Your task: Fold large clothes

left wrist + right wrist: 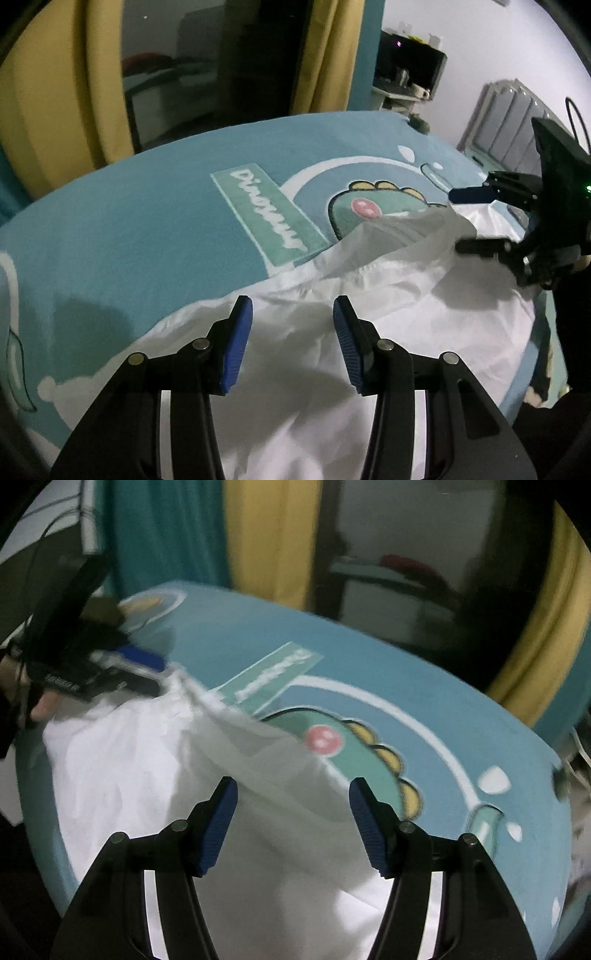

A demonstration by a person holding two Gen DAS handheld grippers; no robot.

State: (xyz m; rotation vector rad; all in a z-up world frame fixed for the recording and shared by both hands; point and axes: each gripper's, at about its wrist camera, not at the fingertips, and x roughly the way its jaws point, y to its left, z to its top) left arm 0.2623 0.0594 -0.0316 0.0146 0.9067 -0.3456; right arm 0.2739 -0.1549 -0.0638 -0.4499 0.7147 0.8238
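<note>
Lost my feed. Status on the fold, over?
Left claw open, right claw open, both empty. White garment rumpled on dinosaur bedspread. Nothing in the way.

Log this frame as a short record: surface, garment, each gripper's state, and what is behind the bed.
surface: blue bedspread with a green dinosaur print and a label panel
garment: white garment, crumpled, lying on the bedspread and covering part of the dinosaur
left gripper: open, fingers over the white fabric, nothing clamped
right gripper: open, above the garment, nothing clamped
background: yellow curtain beside a dark window
fold status: no neat fold visible yet
</note>
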